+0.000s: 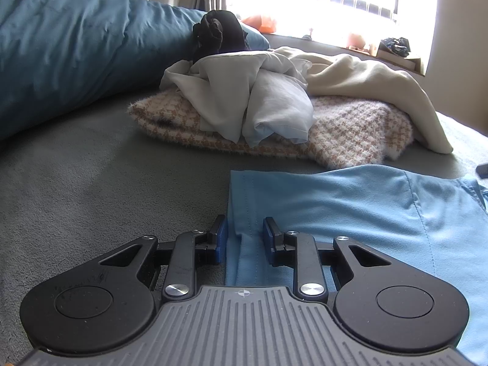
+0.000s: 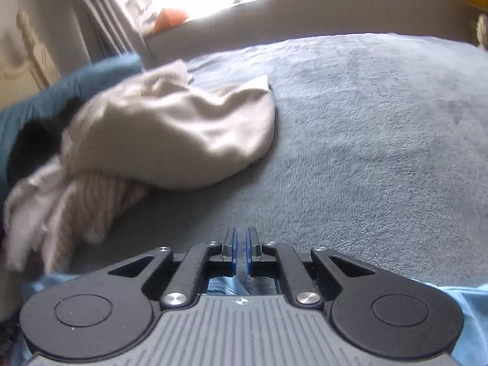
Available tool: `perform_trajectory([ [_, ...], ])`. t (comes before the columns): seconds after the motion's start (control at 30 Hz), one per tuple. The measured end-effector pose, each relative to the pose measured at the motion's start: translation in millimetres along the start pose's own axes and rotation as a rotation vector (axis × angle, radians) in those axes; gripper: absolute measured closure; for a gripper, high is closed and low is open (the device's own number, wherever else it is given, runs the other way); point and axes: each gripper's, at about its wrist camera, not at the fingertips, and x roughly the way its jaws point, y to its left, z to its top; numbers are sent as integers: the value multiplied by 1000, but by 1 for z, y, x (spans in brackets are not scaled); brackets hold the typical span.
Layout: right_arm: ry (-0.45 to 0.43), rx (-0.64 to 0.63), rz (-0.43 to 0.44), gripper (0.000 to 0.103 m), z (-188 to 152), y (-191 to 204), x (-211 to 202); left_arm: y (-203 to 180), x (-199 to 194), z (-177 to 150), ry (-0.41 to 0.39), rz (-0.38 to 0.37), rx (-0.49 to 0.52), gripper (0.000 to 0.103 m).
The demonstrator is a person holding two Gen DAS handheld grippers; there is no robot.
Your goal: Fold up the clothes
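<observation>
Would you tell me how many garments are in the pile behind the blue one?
4 visible: houndstooth knit at the bottom, pale grey cloth on it, cream garment on the right, black item behind; more may be hidden.

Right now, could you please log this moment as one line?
left hand-held gripper: open astride blue shirt hem | right hand-held gripper: nearly shut | pile: unfolded

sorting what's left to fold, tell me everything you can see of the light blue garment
The light blue garment is smooth, thin-looking fabric with stitched seams and a hemmed edge, spread mostly flat on the grey bed blanket. Its near edge is bunched into a raised fold between the open jaws of the left gripper. In the right wrist view it shows beneath the right gripper, whose jaws are nearly closed; whether they pinch it is unclear. It lies apart from the pile of clothes.
</observation>
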Motion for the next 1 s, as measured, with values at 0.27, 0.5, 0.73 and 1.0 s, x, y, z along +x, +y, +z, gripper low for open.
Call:
perform_trajectory([
  [0.27, 231, -290, 219, 97, -23, 57, 8, -1, 0, -1, -6, 7, 6, 78],
  [0.5, 32, -54, 25, 97, -10, 46, 20, -1, -1, -1, -6, 9, 7, 77],
  [0.73, -57, 69, -87, 74, 35, -40, -46, 0, 0, -1, -9, 5, 0, 77],
  [1.0, 140, -94, -224, 62, 20, -79, -51, -2, 0, -1, -8, 15, 12, 77],
])
